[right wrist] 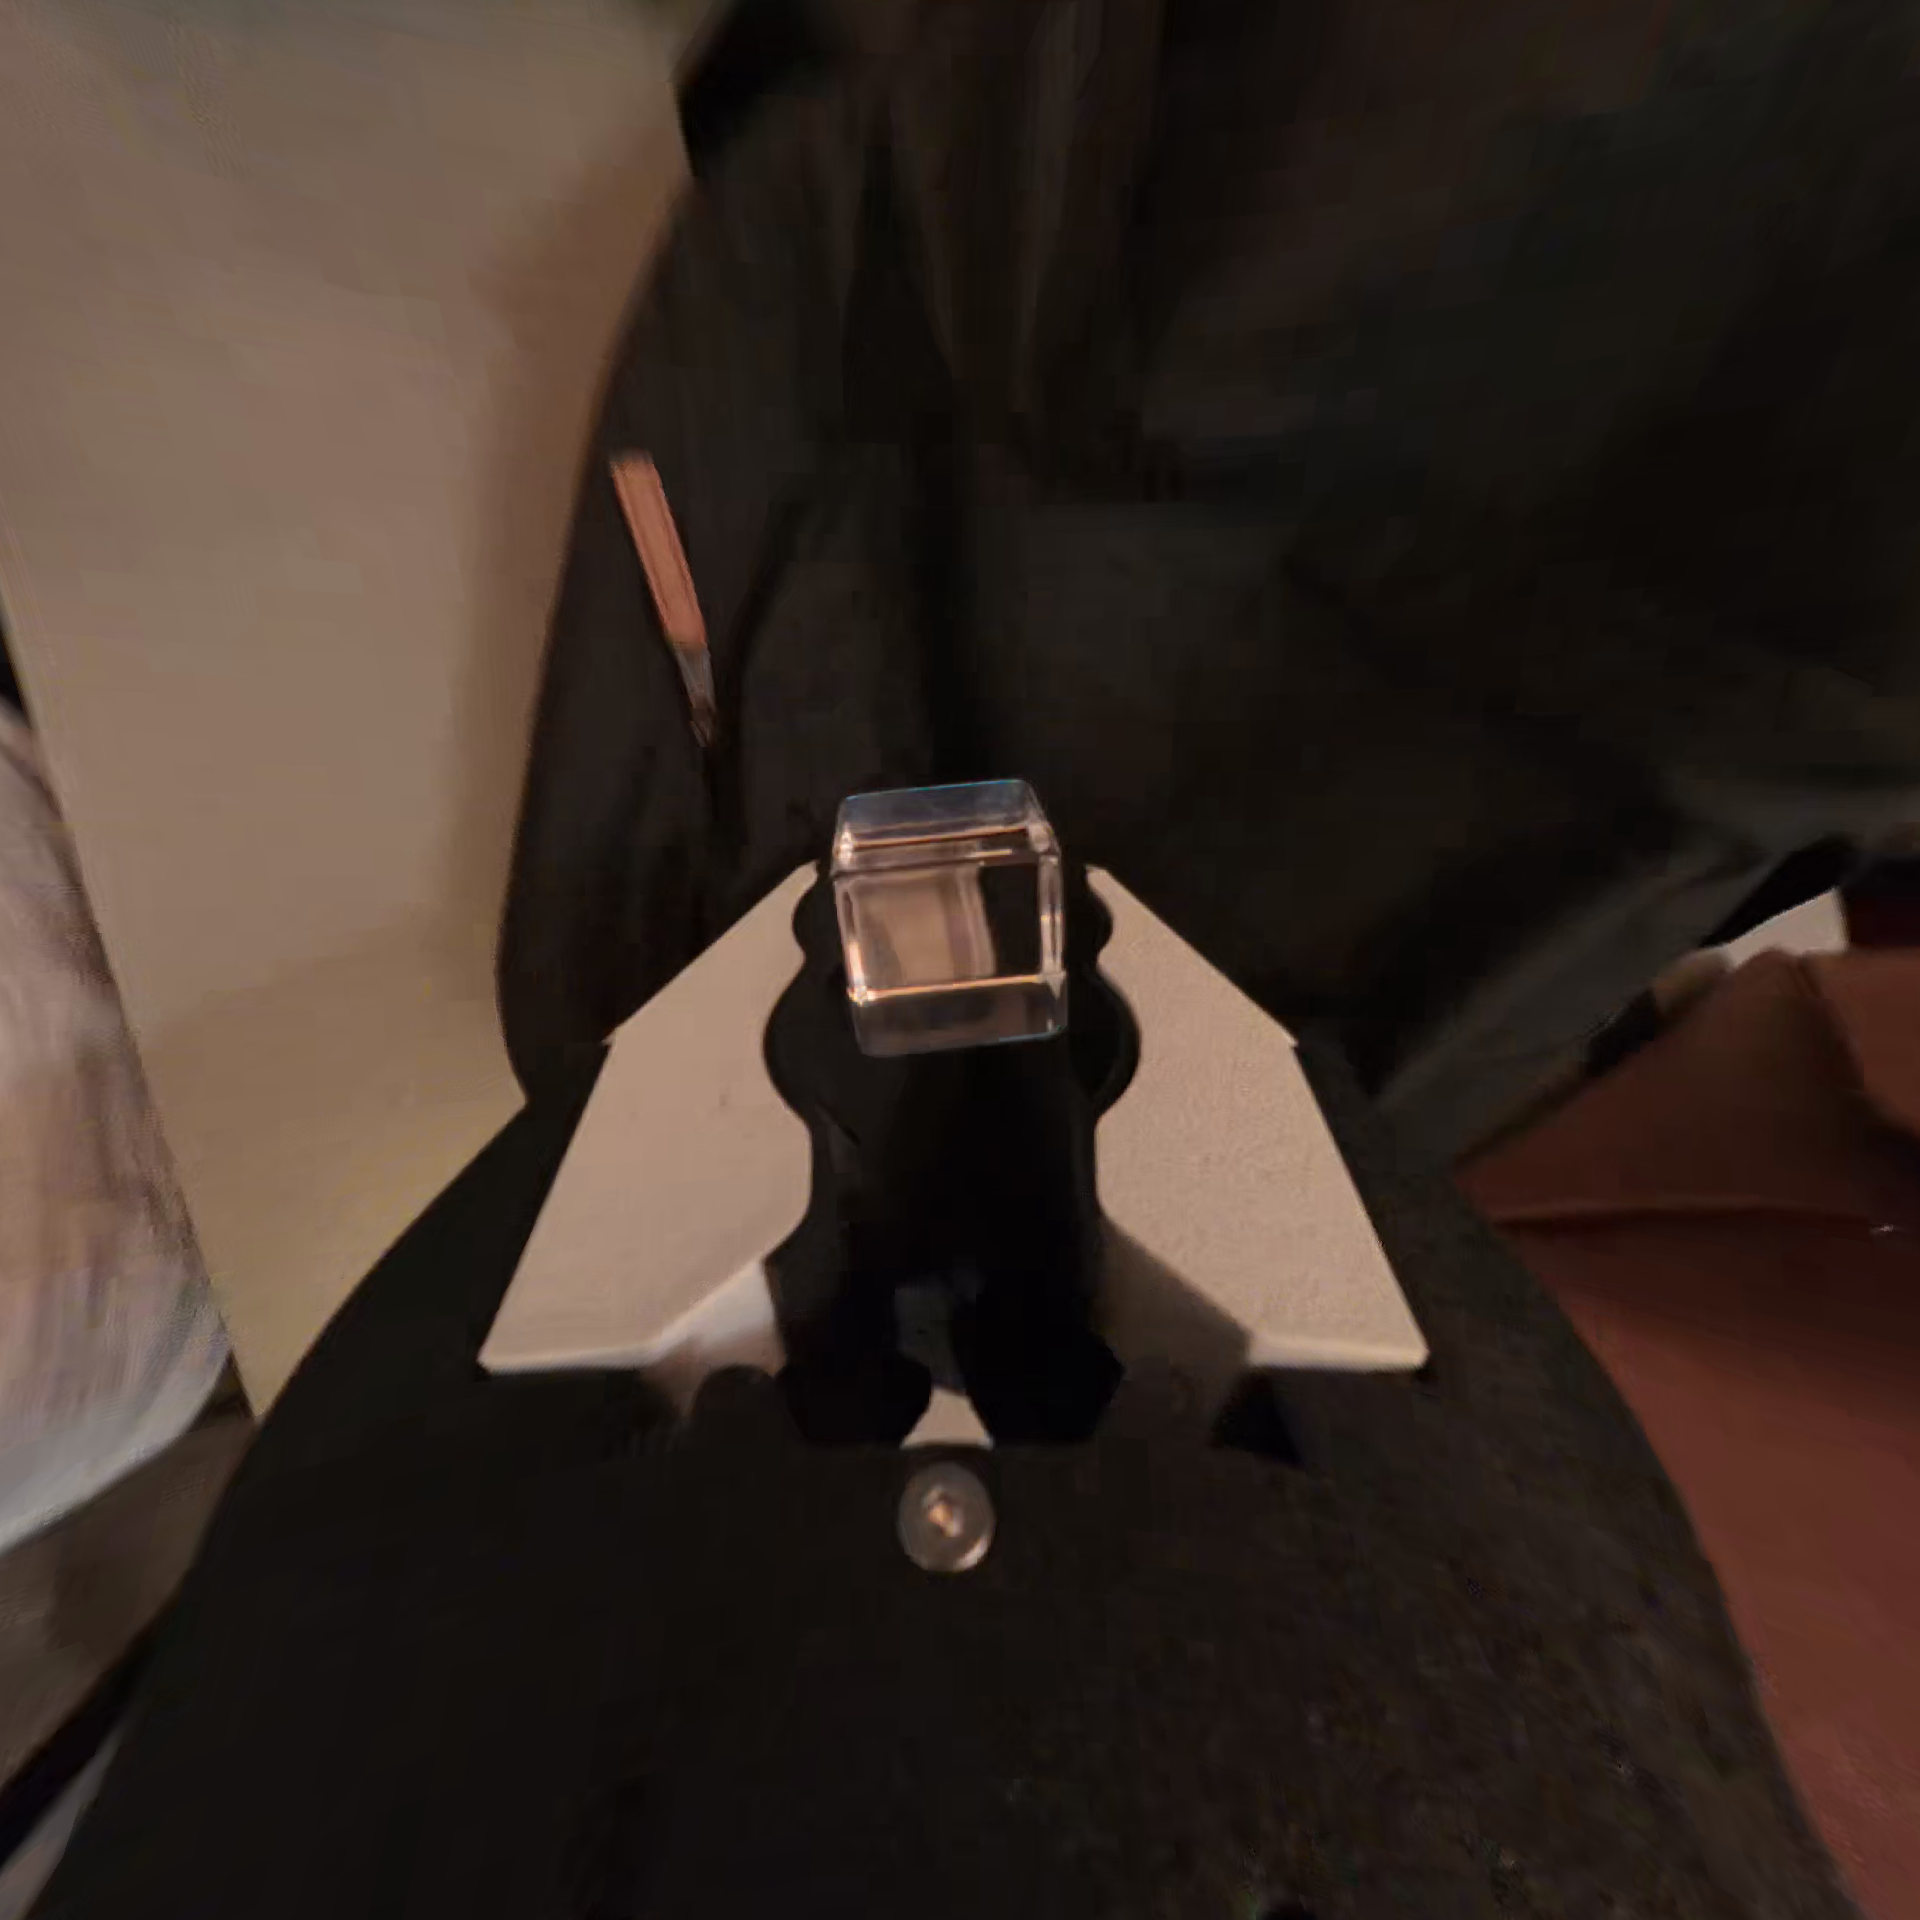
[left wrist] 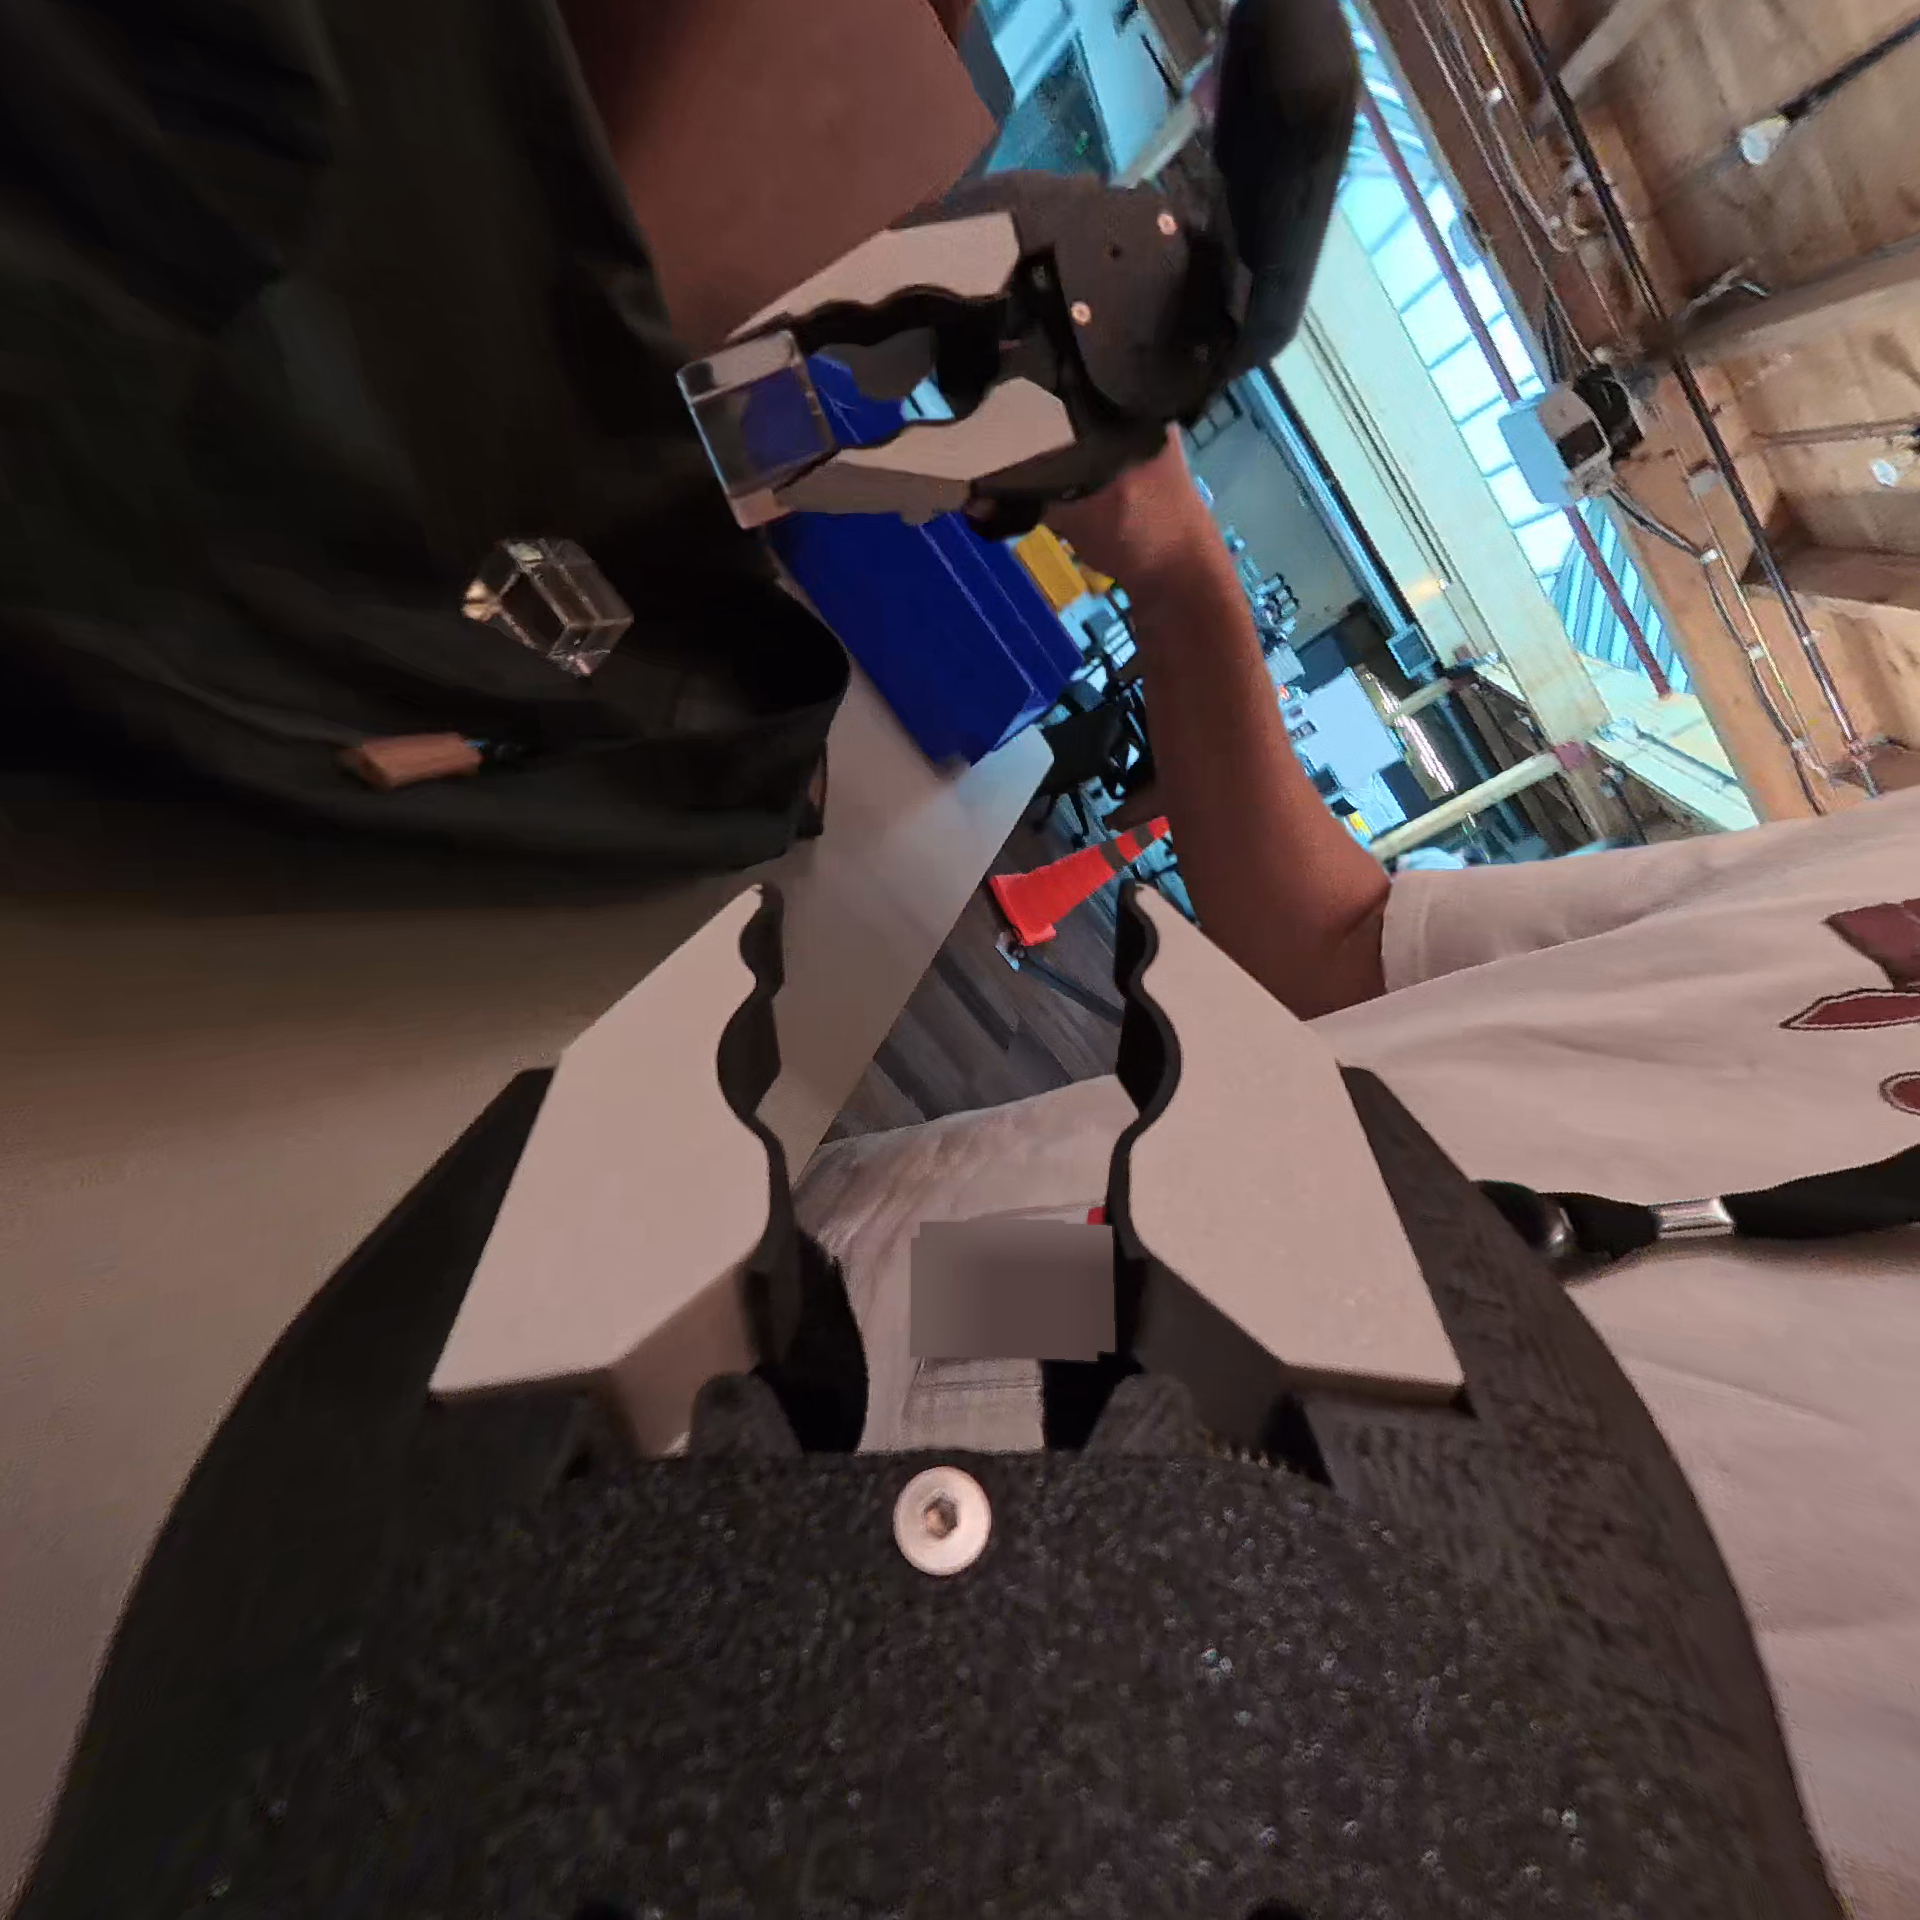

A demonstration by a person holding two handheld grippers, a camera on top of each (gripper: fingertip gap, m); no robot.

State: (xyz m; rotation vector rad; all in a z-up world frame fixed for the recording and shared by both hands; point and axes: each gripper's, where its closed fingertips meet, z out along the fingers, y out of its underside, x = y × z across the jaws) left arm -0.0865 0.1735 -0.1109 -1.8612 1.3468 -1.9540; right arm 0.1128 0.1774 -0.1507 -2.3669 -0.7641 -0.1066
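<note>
Workshop background, beige table (left wrist: 260,1039). Clear cube (right wrist: 951,920) sits pinched at the tips of the right gripper (right wrist: 951,935), raised above a black bag (left wrist: 312,312). Second cube (left wrist: 549,603) rests on the bag. Left gripper (left wrist: 945,935): fingers wide, empty, held back.

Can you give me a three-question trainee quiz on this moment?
1. True or false: the left gripper is open, holding nothing.
2. What is pinched at the right gripper's fingers? A) clear cube B) cone C) blue bin
3. Fill in: the second cube lies on the black ____.

Key: 1 true; 2 A, the clear cube; 3 fabric.
</note>
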